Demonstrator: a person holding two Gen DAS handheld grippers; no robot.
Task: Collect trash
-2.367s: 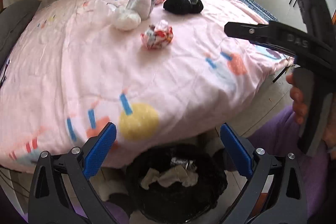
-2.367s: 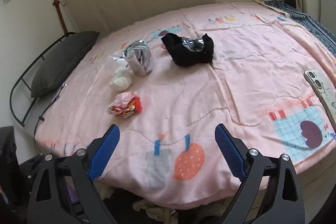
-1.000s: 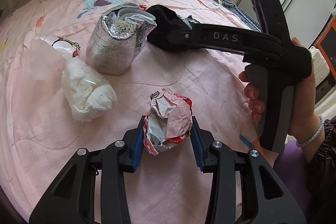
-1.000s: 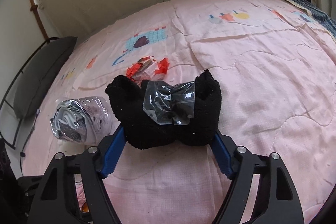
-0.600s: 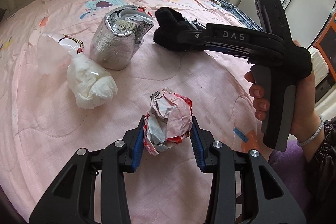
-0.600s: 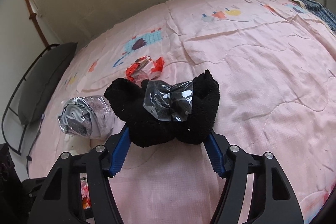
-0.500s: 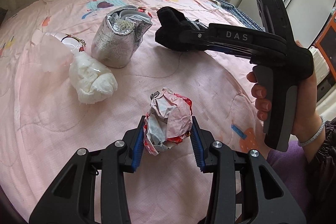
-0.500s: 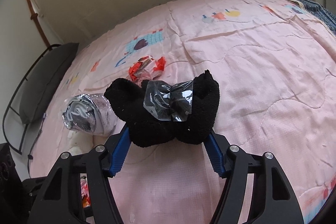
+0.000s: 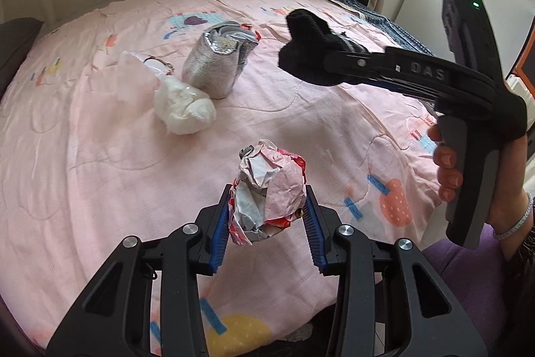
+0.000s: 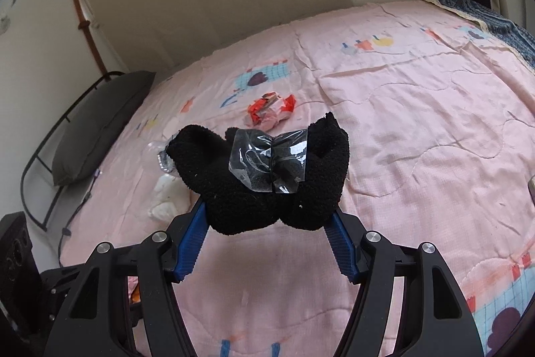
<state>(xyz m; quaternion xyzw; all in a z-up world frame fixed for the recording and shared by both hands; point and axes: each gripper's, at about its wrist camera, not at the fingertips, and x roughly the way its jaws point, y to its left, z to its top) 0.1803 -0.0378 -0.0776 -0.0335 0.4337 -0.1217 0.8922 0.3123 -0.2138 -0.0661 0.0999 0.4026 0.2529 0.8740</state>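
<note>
My left gripper (image 9: pixel 267 216) is shut on a crumpled red and white paper ball (image 9: pixel 267 193) and holds it above the pink bedspread (image 9: pixel 83 156). My right gripper (image 10: pixel 267 219) is shut on a black fuzzy bundle wrapped with clear tape (image 10: pixel 264 176), lifted off the bed; it also shows in the left wrist view (image 9: pixel 311 56). On the bed lie a silver foil bag (image 9: pixel 217 66), a white tissue wad in clear plastic (image 9: pixel 180 106) and a red and white wrapper (image 10: pixel 272 111).
A dark pillow (image 10: pixel 100 126) lies against a metal bed rail (image 10: pixel 36 156) at the left end. A dark speaker box (image 10: pixel 15 260) stands on the floor beside the bed. The bed's front edge (image 9: pixel 234 333) is right below my left gripper.
Both grippers have lifted and pulled back toward the bed's front edge, each carrying its piece of trash. The black bundle now hangs clear of the bedspread.
</note>
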